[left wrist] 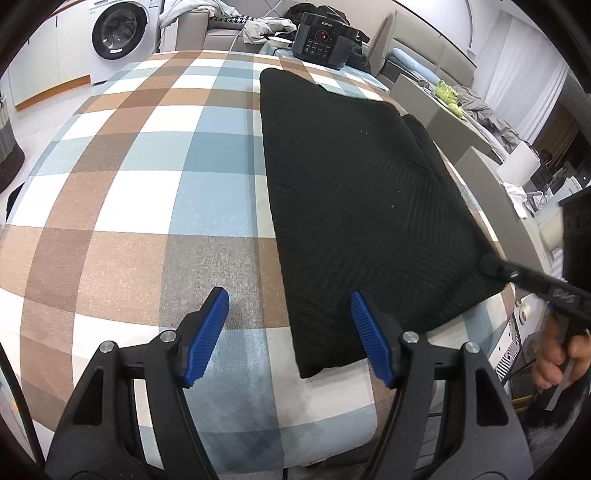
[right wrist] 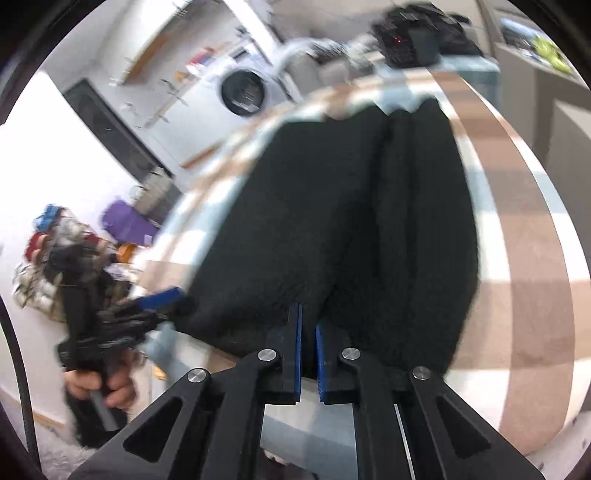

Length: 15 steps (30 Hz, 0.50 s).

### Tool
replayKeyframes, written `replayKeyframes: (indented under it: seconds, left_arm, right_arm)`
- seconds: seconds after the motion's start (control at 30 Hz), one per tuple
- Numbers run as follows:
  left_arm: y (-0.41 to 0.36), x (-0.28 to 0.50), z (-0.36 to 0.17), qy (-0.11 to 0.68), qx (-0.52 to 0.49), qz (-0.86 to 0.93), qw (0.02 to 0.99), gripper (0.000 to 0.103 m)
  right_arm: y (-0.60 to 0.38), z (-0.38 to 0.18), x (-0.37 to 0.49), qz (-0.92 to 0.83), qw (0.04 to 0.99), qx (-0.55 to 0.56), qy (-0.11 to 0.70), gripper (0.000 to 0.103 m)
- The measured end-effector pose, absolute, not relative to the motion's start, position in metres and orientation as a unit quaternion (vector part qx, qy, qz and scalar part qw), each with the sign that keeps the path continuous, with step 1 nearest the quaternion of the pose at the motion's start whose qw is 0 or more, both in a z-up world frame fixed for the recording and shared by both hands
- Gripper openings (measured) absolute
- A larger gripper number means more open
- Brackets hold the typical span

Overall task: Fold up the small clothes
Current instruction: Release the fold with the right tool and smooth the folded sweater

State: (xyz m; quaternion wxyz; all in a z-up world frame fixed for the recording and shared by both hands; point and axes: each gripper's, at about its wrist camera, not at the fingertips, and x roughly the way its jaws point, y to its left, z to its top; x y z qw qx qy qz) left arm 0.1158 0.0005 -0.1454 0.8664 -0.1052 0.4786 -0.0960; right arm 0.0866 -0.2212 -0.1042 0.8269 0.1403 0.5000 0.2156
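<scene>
From the left wrist: a table [left wrist: 122, 206] draped in a flat-woven check of brown, pale blue and white squares, slightly grainy in texture. On its right half, a black knit garment [left wrist: 354, 206], folded into a long rough rectangle with a fine diagonal rib and soft rounded edges, a second folded layer showing along the far right side. Left gripper [left wrist: 290, 314] low in the foreground, matte black plastic arms with round metal pivots, blue ribbed pads; jaws spread wide, nothing between the pads, one pad over bare cloth and the other over the garment's near corner. Right gripper [left wrist: 489, 264] reaching in at the garment's right edge, a hand [left wrist: 557, 360] gripping its handle. At the far end, a dark boxy appliance [left wrist: 323, 38] with a red light; beyond, a white washing machine [left wrist: 118, 35] with a round door. From the right wrist, blurred: same black garment [right wrist: 332, 229] filling the middle, fuzzy and thick, creased into lengthwise lobes. Right gripper [right wrist: 308, 328] with jaws pressed nearly together, pinching the garment's near edge. Left gripper [right wrist: 159, 301] at the left, held by a hand [right wrist: 99, 387].
</scene>
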Motion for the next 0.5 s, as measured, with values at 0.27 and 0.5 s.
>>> replayKeyframes:
  seconds: [0.27,0.5]
  left_arm:
    - [-0.007,0.117,-0.133,0.461,-0.103,-0.109,0.874,0.066]
    - [-0.045,0.128,-0.128,0.446,-0.083,-0.159,0.877,0.066]
  right_arm:
    - [-0.232,-0.107,0.081,0.199,0.831,0.159,0.494,0.018]
    - [-0.271,-0.103,0.089,0.157,0.843,0.221,0.465,0.038]
